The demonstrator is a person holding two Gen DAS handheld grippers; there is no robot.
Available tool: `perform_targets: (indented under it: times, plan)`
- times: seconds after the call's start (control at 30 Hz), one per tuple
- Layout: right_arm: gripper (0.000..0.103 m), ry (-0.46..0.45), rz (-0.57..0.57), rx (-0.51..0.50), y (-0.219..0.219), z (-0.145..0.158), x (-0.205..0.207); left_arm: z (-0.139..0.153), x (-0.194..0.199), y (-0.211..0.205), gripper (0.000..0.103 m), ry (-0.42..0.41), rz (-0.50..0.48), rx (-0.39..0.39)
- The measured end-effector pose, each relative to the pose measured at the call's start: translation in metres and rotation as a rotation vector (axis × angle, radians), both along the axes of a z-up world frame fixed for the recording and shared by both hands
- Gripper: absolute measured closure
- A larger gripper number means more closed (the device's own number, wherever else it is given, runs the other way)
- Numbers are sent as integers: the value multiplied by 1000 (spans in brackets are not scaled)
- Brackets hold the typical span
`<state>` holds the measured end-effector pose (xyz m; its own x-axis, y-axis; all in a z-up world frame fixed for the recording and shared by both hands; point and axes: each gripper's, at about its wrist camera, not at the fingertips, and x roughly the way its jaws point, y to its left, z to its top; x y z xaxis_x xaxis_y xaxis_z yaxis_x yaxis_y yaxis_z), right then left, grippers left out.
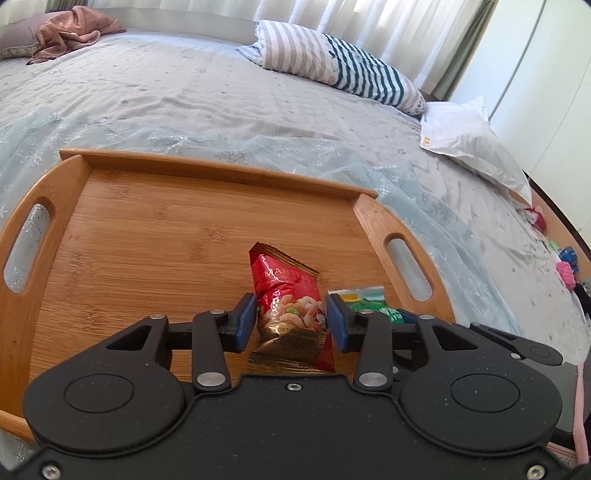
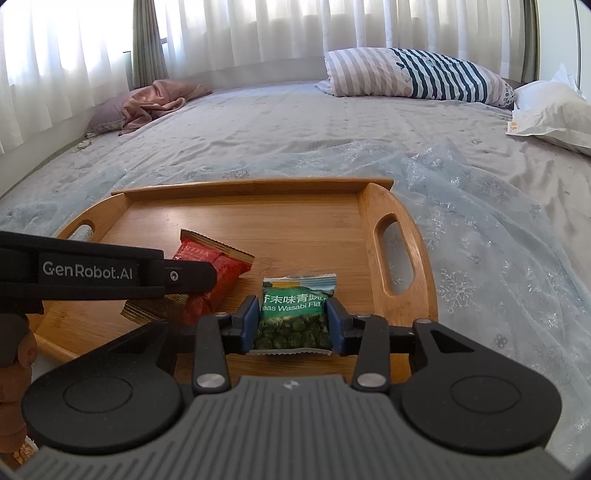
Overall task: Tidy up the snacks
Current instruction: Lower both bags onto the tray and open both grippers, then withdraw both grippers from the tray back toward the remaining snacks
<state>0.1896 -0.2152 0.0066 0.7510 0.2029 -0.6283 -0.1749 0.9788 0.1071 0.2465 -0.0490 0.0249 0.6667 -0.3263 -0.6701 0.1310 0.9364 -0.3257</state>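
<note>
Blanket: a crumpled pink-brown blanket (image 1: 70, 31) lies at the upper left of the left wrist view, on the far part of the bed.
Bed: a pale grey-blue patterned sheet (image 1: 192, 99) fills the middle of both views, with a sheer sparkly cloth under the tray.
Tray: a wooden tray (image 1: 147, 229) with cut-out handles at both ends sits on the bed, low in the frame; it appears in the right wrist view too (image 2: 295, 221).
Left claw: the left claw (image 1: 291, 317) is at lower centre of its own view, its blue pads on either side of the red packet; the left pad touches the packet's edge, but a narrow gap shows at the right pad, so the jaws look slightly parted and not clamped. In the right wrist view its black body enters from the left edge over the packet.
Red snack packet: the red snack packet (image 1: 288, 295) lies on the tray floor, right of centre, pointing away from the camera; in the right wrist view (image 2: 221, 269) it is left of the green packet.
Green snack packet: the green wasabi pea packet (image 2: 295, 314) lies on the tray near the right handle, just beside the red one; only its top (image 1: 364, 297) peeks past the pad in the left wrist view.
Right claw: the right claw (image 2: 291, 325) brackets the green packet, pads at its two side edges; whether they press on it I cannot tell.
Pillows: a striped pillow (image 1: 332, 62) and a white pillow (image 1: 469, 140) lie at the upper right.
</note>
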Motion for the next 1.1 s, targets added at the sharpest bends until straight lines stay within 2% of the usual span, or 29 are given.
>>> perform_targets:
  times: [0.07,0.13,0.2,0.33,0.53,0.67,0.9,1.1]
  plan:
    - [42,-5,5,3,0,1,0,2,-3,-2,55,-10,-10,15]
    - [39,-11,6,14,-1,3,-1,5,-7,-4,38,-31,-13,38]
    - [35,-17,8,21,-2,5,-3,10,-11,-5,25,-54,-14,56]
    - [28,-32,10,18,-2,11,-8,20,-20,-3,14,-82,-11,78]
    - [23,-49,12,10,-4,19,-21,35,-37,2,6,-117,-2,112]
    - [20,-65,10,18,-8,24,-33,44,-53,5,4,-154,2,133]
    - [17,-106,25,17,-9,35,-59,54,-87,13,0,-202,-3,129]
    - [16,-133,36,23,-9,40,-82,53,-111,23,0,-210,8,117]
